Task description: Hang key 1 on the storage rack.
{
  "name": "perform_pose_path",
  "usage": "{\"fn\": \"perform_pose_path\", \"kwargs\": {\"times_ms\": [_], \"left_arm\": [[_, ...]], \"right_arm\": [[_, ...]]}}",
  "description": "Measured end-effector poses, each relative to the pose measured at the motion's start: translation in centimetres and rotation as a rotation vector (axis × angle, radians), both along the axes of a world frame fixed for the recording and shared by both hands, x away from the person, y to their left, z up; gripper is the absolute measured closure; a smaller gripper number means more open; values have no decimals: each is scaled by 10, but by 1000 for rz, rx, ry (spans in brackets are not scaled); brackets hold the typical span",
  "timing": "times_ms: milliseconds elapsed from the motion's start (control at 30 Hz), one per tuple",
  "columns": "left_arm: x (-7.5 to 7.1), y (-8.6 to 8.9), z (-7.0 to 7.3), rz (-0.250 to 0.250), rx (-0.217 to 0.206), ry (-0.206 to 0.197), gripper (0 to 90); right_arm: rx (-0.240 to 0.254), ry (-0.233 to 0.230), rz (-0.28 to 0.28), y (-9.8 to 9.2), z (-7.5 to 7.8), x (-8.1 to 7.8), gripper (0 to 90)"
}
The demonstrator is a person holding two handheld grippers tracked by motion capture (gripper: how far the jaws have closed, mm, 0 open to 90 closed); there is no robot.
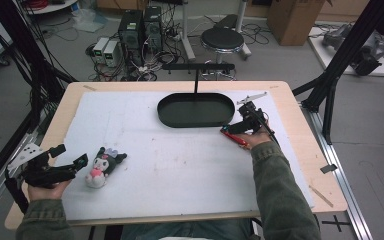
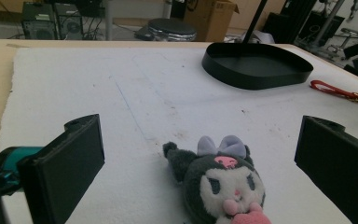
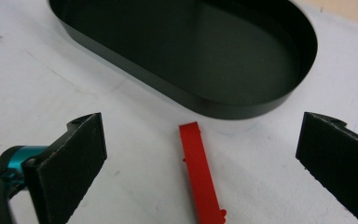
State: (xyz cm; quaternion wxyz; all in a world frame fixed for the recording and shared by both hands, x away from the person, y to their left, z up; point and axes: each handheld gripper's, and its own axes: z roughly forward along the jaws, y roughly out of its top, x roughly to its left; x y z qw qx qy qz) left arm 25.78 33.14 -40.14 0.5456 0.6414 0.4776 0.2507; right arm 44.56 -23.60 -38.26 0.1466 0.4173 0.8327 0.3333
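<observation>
White foam sheet covers the worktop [image 1: 300, 165], with a black oval tray [image 1: 196, 110] toward the far side and cluttered lab floor behind. Both grippers look mid-approach: left gripper [image 1: 70, 159] has its fingers wide around the plush toy [image 2: 223, 184] at the near left, right gripper [image 1: 234, 131] has its fingers wide over the red strip [image 3: 199, 175] just beside the tray. Next move is probably closing on each, then lifting toward the tray.

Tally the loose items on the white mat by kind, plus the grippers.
Plush toy: 1
Black oval tray: 1
Red strap: 1
Grippers: 2, left gripper and right gripper, both with jaws open
Total: 5
</observation>
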Motion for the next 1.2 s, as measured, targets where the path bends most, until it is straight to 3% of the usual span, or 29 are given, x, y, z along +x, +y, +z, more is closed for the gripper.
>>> {"fn": "perform_pose_path", "kwargs": {"times_ms": [100, 300, 333, 433, 533, 633, 767, 800, 933, 1000, 1100, 1167, 1200], "left_arm": [[0, 0, 0, -1, -4, 0, 17], [0, 2, 0, -1, -18, -5, 17], [0, 3, 0, -1, -19, -5, 17], [0, 3, 0, -6, -21, -5, 17], [1, 2, 0, -9, -16, -2, 17], [1, 1, 1, -6, -9, -9, 18], [1, 1, 0, -4, -11, -7, 18], [1, 1, 0, -6, -11, -4, 17], [2, -2, -1, -19, -4, 1, 18], [2, -2, -1, -25, 2, 6, 18], [2, -2, -1, -24, 0, 5, 18], [2, -1, -1, -23, -2, 1, 18], [2, -2, -1, -23, -2, 1, 18]], "right_arm": [[-48, 65, 0, 5, -7, 10, 7], [-99, 135, 11, 11, -18, 20, 55], [-109, 157, 7, 11, -20, 21, 82], [-117, 197, 19, 11, -22, 21, 281], [-105, 213, 20, 10, -23, 22, 360], [-116, 258, 30, 9, -27, 25, 490], [-124, 279, 55, 11, -31, 25, 560], [-150, 276, 46, 13, -33, 25, 625], [-172, 268, 31, 13, -33, 25, 732], [-156, 291, 34, 11, -32, 24, 745], [-150, 283, 34, 6, -27, 22, 749], [-84, 272, 43, 0, -16, 18, 752], [-84, 272, 43, 0, -16, 18, 752]]}}
